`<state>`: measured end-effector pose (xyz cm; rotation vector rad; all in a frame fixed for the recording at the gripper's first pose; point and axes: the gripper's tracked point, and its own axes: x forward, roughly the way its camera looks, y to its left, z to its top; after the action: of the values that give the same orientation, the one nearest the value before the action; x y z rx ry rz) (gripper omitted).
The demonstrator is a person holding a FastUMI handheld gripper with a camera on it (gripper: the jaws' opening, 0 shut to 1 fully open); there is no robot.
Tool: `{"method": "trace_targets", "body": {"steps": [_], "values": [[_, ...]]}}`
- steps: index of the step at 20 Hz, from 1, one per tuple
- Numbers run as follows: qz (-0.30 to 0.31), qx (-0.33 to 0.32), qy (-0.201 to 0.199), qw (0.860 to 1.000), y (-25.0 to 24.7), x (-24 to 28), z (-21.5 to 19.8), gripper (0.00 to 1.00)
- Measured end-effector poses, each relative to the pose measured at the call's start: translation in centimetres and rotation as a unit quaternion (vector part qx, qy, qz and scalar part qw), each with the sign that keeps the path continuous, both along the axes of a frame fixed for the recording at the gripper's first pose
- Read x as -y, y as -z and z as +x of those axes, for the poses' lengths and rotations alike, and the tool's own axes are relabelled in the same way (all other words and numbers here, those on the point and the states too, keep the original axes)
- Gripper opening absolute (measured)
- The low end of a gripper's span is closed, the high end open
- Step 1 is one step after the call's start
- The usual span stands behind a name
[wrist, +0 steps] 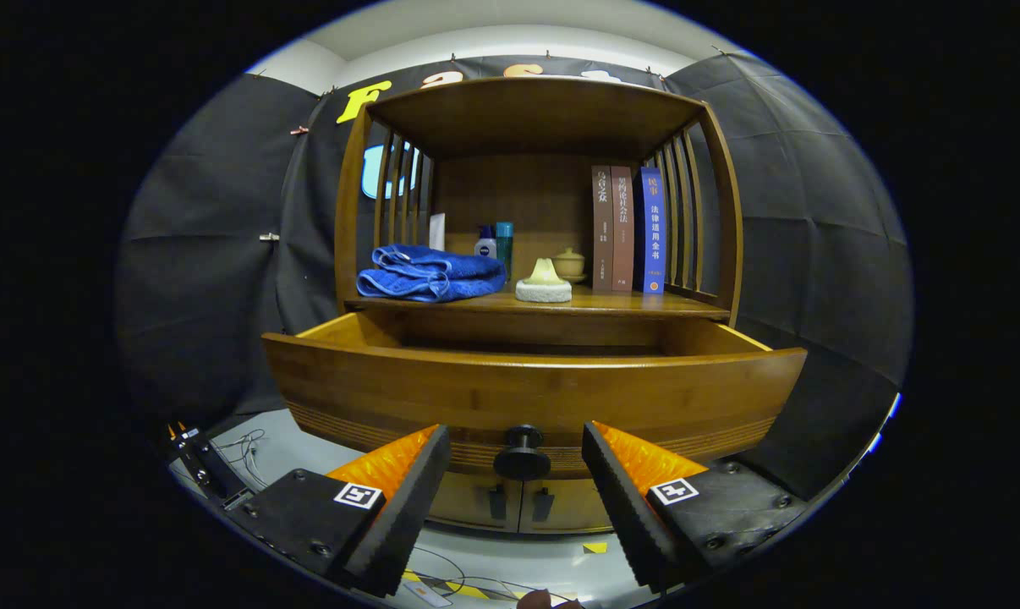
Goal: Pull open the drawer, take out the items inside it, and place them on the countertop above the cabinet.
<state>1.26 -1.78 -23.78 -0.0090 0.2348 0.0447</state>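
One knob (522, 455) is all there is to grab on this drawer (534, 391), and it's a small dark round one, dead centre on the front panel. The drawer looks like solid wood, so my guess is it's stiff and fairly heavy, but it should slide fine if pulled straight. The knob looks smooth, so a pinch around its neck would probably hold better than squeezing the rounded cap.

The drawer is already pulled well out toward the camera, under the countertop (561, 303) of the cabinet (349, 211). I can't see down to its floor from this angle, so no idea what's in there.

The gripper (517, 474) sits low and level, pointed straight at the drawer front, fingers spread wide with the knob in the gap between them. Neither pad touches it.

On the countertop there's a folded blue towel (430, 273) on the left, a small pale holder (544, 283) in the middle, bottles (495, 241) at the back and books (627, 228) standing on the right. Free space is mostly near the front edge.
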Motion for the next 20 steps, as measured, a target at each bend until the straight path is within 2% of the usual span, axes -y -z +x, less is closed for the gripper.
{"method": "trace_targets", "body": {"steps": [5, 11, 13, 20], "values": [[-0.024, 0.015, 0.002, 1.0, 1.3, -0.4, 2.7, 0.99], [-0.033, 0.036, 0.041, 0.998, 0.5, 0.0, 4.2, 0.99], [-0.022, 0.032, 0.042, 0.998, 0.4, -0.1, 5.1, 0.98], [-0.043, 0.034, 0.041, 0.998, 0.9, 0.0, 10.0, 0.98]]}}
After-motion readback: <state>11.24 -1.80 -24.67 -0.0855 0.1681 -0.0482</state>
